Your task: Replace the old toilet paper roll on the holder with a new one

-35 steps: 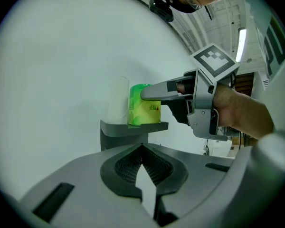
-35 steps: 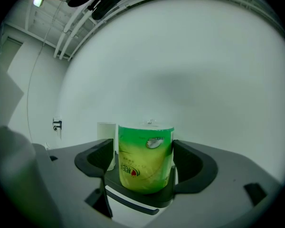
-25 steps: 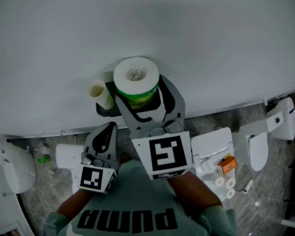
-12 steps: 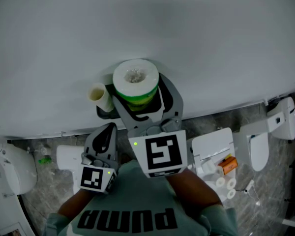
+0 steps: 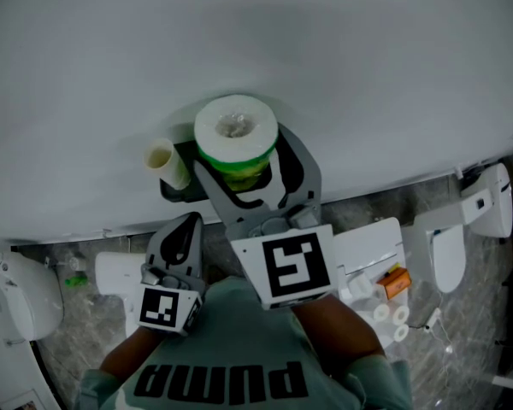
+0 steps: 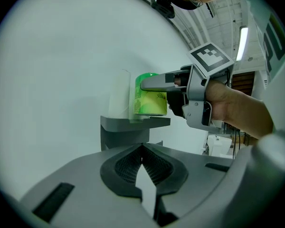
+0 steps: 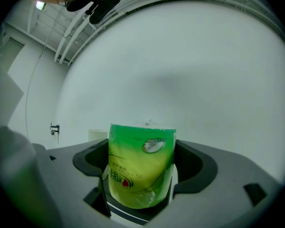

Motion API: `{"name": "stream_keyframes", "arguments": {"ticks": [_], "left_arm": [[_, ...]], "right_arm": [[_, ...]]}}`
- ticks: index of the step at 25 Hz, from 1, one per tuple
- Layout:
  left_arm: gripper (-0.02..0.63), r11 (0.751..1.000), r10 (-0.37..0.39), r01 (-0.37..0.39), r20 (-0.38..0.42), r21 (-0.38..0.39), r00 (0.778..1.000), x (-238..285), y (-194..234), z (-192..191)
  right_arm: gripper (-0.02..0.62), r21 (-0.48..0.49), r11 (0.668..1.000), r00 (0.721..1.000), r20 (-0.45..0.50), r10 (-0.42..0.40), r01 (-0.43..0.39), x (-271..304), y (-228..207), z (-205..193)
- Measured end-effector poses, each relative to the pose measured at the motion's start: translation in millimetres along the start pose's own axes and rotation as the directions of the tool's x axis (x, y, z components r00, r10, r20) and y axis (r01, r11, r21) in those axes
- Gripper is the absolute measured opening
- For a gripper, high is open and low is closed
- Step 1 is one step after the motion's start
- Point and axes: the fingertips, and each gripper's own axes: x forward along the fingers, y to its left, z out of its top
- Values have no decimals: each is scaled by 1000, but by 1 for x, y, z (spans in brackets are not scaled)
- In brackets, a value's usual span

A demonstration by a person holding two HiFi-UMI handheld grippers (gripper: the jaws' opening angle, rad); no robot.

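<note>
Grey shelf on a white wall.
Right tongs, just opened, flank the green roll; left tongs closed.

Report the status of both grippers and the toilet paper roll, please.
Left gripper shut, empty. Right gripper jaws just opened, new roll between them, standing on holder. Empty tube beside it; nothing blocking.

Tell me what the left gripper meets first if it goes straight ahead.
Probably the grey holder, just below the green-wrapped roll; the left gripper aims there, though depth is unclear.
</note>
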Motion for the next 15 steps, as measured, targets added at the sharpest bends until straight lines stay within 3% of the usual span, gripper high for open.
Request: {"name": "stream_keyframes", "arguments": {"ticks": [5,15], "left_arm": [[3,999,-22,22,21,-31,1000,6,-14,5],[3,997,-74,74,15,-15,997,16,-41,4]], "right_arm": [[414,66,997,999,39,-36,33,-18,-15,8],[414,122,989,995,40,-87,82,-53,-52,-1]]}}
